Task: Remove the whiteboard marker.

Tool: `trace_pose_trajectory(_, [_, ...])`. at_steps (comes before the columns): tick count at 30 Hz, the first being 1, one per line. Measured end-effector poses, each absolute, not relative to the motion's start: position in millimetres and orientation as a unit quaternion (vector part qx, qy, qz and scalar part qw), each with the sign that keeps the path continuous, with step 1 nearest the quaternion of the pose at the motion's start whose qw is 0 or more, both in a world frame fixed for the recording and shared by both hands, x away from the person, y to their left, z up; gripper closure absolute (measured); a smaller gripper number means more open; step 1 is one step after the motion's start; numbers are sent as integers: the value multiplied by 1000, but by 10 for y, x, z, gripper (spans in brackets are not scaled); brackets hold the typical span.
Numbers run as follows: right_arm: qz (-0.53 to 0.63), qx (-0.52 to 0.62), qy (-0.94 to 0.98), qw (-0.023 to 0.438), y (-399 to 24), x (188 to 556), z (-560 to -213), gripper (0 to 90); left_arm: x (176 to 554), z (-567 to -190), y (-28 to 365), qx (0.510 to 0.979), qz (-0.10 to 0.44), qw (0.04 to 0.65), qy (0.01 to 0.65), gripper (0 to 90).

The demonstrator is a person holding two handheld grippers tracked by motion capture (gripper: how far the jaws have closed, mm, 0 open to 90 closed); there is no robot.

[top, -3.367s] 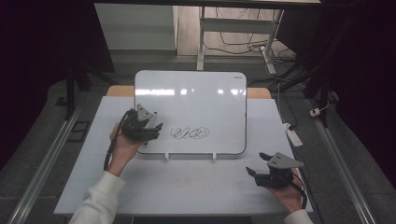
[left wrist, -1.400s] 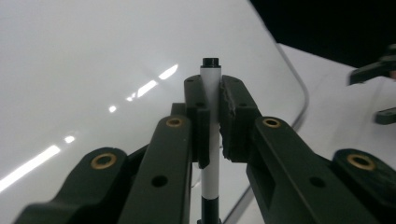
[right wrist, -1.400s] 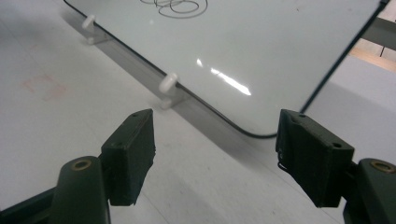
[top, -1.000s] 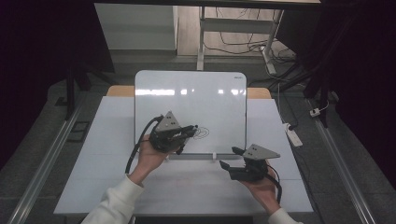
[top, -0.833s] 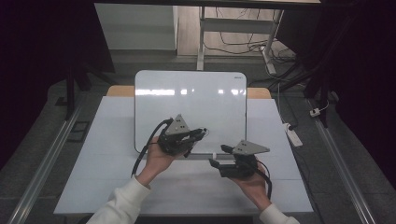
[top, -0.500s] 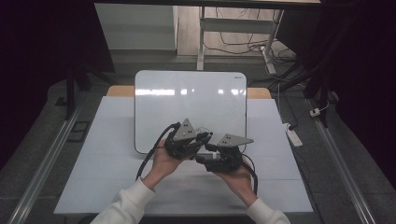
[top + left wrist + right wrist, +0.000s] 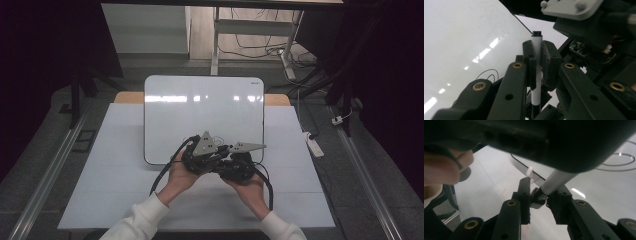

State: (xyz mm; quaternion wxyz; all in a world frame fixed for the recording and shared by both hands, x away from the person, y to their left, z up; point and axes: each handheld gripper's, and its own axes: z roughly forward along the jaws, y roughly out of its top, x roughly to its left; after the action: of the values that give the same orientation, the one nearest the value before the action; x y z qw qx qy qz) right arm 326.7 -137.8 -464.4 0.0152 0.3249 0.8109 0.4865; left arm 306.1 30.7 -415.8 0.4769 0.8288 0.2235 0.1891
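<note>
The marker [image 7: 537, 65] is the thing in hand, a white-barrelled pen clamped between the two grippers above the near edge of the whiteboard [image 7: 200, 115].

In the high view both hands meet over the table [image 7: 100, 190], the left gripper [image 7: 202, 155] and the right gripper [image 7: 235, 162] nose to nose just at the board's front rim. The pen itself is hidden between them here.

In the left gripper view the jaws are pressed together on the white barrel, which stands upright between the pads with its dark end poking out above them. The grip sits mid-barrel and looks square. The right gripper's body looms close at the upper right.

In the right gripper view the jaws have just been closing and the pen's dark end, seemingly the cap [image 7: 539, 195], lies between them, the pale barrel running up and away to the right. Scribbled loops [image 7: 619, 162] show on the board beyond.

I judge the step to be pulling the cap off or seating it. To do it well, the right pads should bite fully on the dark end, the left hand should hold the barrel steady, and the pull should run straight along the pen's axis, since a sideways tug could twist the barrel out of the left pads.
</note>
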Motion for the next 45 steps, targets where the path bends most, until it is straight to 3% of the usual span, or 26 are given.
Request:
trace_pose_trajectory(9, [469, 340, 815, 5, -1425, 3316, -4676, 773, 3053, -4171, 268, 835, 183, 472, 217, 793])
trace_pose_trajectory(10, [471, 339, 814, 6, -1430, 3318, -4681, 775, 3048, -4159, 286, 833, 179, 475, 220, 772])
trace_pose_trajectory(13, [478, 334, 813, 14, -1443, 3312, -4671, 775, 3028, -4124, 394, 825, 180, 484, 230, 591])
trace_pose_trajectory(25, [510, 328, 792, 66, -1668, 3348, -4582, 775, 2831, -4345, 1329, 809, 166, 461, 323, 374])
trace_pose_trajectory(33, [532, 312, 782, 91, -1710, 3355, -4554, 775, 2554, -4670, 1868, 797, 155, 447, 375, 316])
trace_pose_trajectory(45, [556, 268, 775, 140, -1702, 3347, -4531, 775, 2404, -5033, 2129, 795, 162, 420, 408, 301])
